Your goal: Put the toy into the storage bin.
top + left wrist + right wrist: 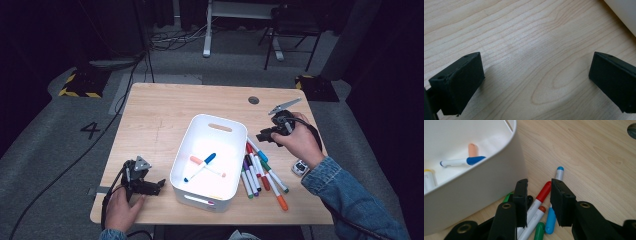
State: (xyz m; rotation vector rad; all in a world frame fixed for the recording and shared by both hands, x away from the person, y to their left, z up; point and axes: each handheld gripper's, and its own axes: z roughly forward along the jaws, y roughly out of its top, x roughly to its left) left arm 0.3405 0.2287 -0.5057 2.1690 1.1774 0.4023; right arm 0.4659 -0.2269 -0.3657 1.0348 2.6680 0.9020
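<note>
Right gripper (539, 202) over red-capped marker (539, 196)

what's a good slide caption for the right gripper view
Right claw, jaws narrowly apart with nothing gripped, poised over the red-capped marker among loose markers beside the white bin.

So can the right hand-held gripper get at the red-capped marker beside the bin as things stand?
Probably yes. The right hand-held gripper hangs just above the red-capped marker, jaws partly open either side of it with nothing between. The bin wall stands close on one side, though apart.
</note>
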